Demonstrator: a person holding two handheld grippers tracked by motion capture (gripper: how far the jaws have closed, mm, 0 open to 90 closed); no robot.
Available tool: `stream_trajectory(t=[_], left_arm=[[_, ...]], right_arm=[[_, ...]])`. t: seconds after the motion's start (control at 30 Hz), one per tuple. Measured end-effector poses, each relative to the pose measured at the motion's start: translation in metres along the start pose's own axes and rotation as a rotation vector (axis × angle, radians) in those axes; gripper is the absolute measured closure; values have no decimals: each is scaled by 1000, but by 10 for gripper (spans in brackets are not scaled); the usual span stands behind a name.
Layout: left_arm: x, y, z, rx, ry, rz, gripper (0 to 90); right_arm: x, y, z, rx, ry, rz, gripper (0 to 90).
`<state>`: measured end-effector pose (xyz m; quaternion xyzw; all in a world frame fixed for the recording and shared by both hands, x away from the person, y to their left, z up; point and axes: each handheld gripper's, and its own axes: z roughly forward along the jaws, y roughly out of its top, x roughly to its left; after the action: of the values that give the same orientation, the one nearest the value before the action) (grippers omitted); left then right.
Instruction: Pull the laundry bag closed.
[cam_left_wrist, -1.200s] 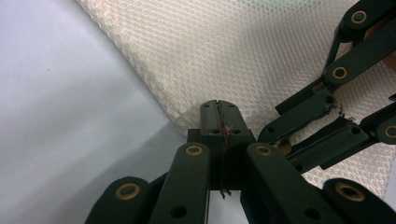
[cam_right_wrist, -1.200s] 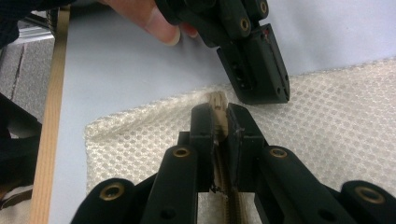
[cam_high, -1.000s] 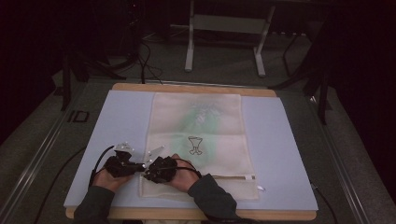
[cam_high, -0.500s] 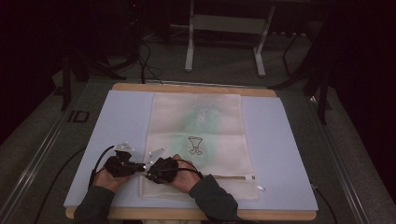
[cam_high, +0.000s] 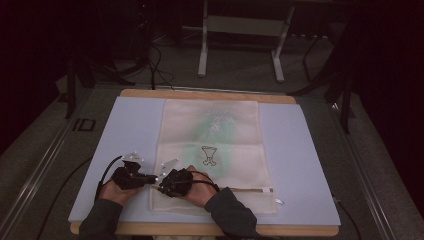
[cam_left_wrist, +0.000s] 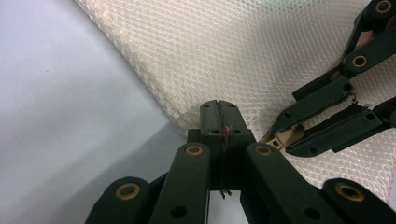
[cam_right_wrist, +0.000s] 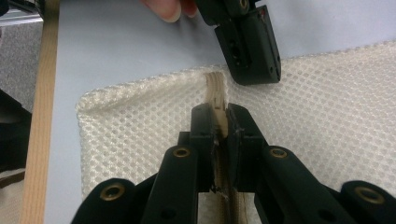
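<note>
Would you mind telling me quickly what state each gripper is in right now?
Left gripper: shut on the edge of the mesh bag.
Right gripper: shut on the beige zipper strip at the bag's corner.

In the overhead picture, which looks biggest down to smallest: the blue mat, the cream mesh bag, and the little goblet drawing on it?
1. Blue mat
2. Mesh bag
3. Goblet drawing

The differences are plain.
</note>
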<state>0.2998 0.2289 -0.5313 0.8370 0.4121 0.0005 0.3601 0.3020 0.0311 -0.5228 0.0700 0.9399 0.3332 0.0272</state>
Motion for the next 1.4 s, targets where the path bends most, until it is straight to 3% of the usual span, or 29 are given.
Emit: stream_trajectory(t=[1.4], left_arm=[[0,0,0,2,3,10,900]], right_arm=[[-4,-16,-21,33,7,10,823]])
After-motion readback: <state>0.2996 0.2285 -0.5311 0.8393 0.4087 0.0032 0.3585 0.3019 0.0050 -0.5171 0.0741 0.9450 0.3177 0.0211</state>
